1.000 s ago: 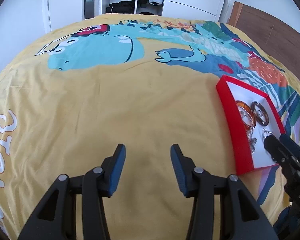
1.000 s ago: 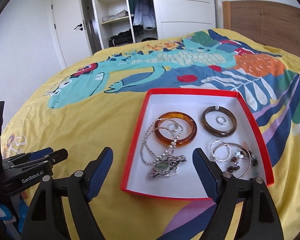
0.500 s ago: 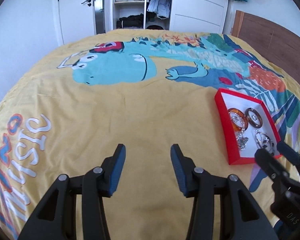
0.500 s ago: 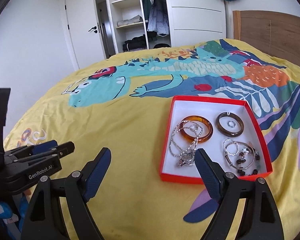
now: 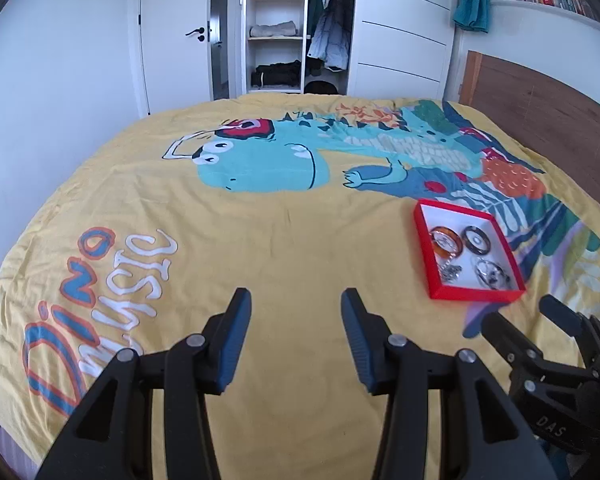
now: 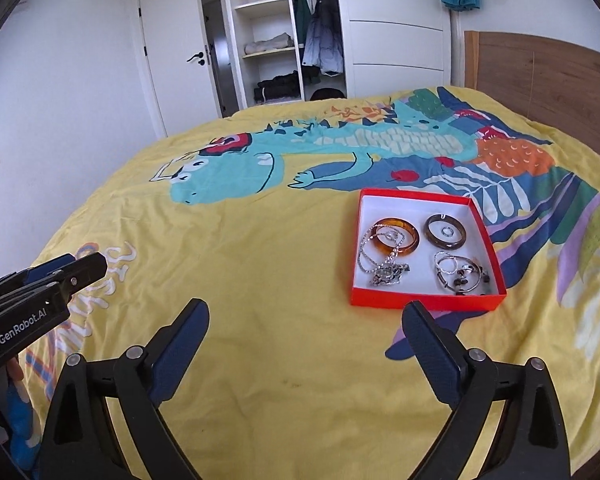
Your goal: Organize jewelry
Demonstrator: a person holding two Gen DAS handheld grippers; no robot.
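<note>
A bedroom: a bed under a yellow duvet [image 6: 260, 280] printed with a teal dinosaur and the words "Dino music" takes up most of both views. On the duvet's right half sits the red tray [image 6: 426, 301], white inside, resting flat over the leaf print. It holds an amber bangle [image 6: 408, 236] and a dark bangle [image 6: 460, 236] side by side at the far end, with a silver necklace [image 6: 384, 270] draped across the amber one and thin silver hoops with dark beads [image 6: 460, 274] at the near right. The right gripper [image 6: 306, 338] hovers just short of the tray's near edge, its jaws widening, nothing between them. The left gripper [image 5: 296, 334] hangs over bare duvet well left of the tray, jaws spread and empty. Behind the bed stand a wooden headboard [image 6: 540, 76], an open white wardrobe [image 6: 284, 32] with clothes, and a closed white door [image 6: 172, 60].
</note>
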